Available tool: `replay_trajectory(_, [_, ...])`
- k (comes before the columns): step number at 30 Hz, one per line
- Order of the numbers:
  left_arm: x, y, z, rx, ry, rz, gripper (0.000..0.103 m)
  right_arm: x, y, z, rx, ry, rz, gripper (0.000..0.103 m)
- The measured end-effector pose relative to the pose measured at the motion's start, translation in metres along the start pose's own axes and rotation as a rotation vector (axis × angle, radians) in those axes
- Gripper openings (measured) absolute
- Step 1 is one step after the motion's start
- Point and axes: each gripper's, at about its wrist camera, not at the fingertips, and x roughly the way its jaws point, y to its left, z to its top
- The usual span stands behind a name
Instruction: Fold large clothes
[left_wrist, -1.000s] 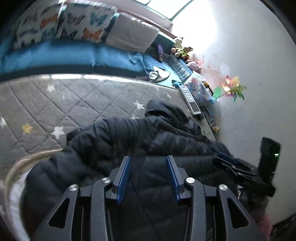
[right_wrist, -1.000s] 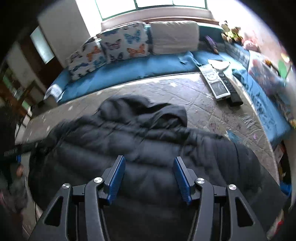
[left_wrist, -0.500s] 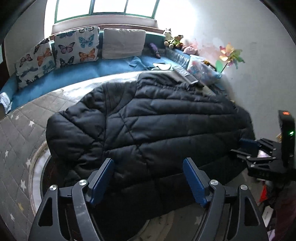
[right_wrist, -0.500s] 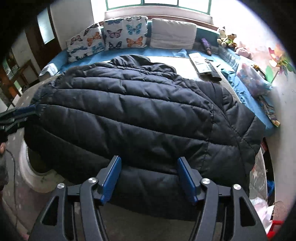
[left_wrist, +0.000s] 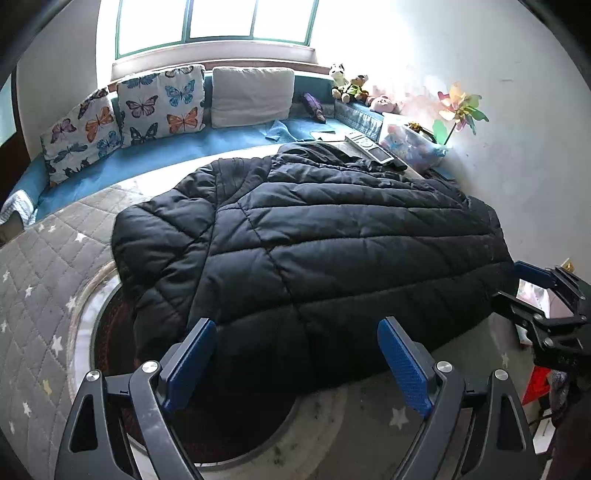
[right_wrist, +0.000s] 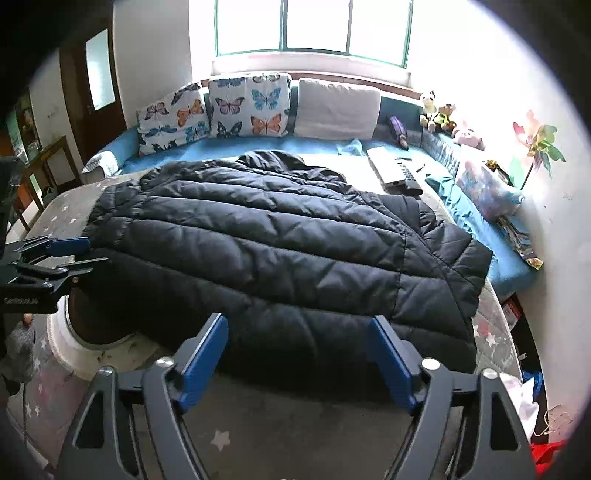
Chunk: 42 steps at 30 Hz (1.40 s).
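A large black quilted puffer jacket lies spread flat on a grey star-patterned mat, its hood at the far end. It also shows in the right wrist view. My left gripper is open and empty, held above the jacket's near hem. My right gripper is open and empty, also just short of the near hem. Each gripper shows in the other's view: the right one at the jacket's right edge, the left one at its left edge.
A round dark opening with a white rim lies under the jacket's near left corner. Butterfly cushions and a white pillow line the blue bench. Remotes, plush toys and a pinwheel sit at the right.
Both grippers have pulled back and up from close over the jacket, and their jaws have opened wider. The jacket now lies spread flat.
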Motion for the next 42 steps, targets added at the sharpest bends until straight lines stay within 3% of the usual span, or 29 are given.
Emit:
replay_trajectory(4, [-0.018,-0.006,-0.012,0.026,-0.026,0.027,0.095,-0.016,0.008,-0.013,-0.007,-0.034,-0.041,0.097])
replay_trajectory(23, [-0.092,-0.016,-0.072,0.059,-0.104,0.107,0.095,-0.056,0.039,-0.062,0.055,-0.093,-0.119,0.101])
replay_trajectory(42, [-0.101,-0.007,-0.098,0.047,-0.084,0.123,0.095,-0.059,0.053,-0.067,0.057,-0.102,-0.115,0.103])
